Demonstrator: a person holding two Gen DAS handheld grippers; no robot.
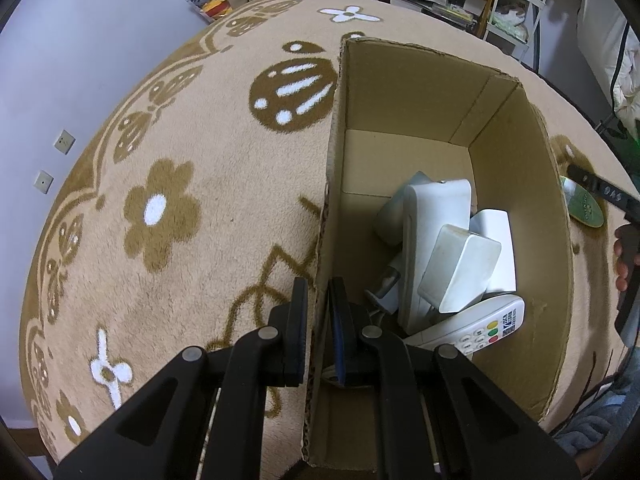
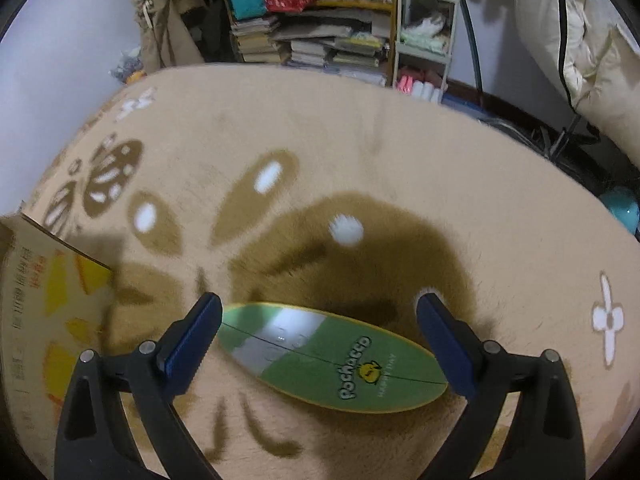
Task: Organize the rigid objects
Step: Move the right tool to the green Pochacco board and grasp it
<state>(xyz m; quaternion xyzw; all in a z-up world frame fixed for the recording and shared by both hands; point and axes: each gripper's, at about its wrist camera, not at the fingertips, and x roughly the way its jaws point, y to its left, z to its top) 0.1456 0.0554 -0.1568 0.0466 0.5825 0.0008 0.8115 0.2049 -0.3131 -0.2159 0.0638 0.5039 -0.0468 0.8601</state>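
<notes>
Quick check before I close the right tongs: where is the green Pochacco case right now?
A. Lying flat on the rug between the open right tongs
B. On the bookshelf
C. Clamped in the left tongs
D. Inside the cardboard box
A: the green case lies flat on the rug between the open right tongs, while the left tongs pinch the box wall.

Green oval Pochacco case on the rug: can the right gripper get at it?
Probably yes. The green oval case lies flat between the open right gripper fingers, nothing covering it.
</notes>
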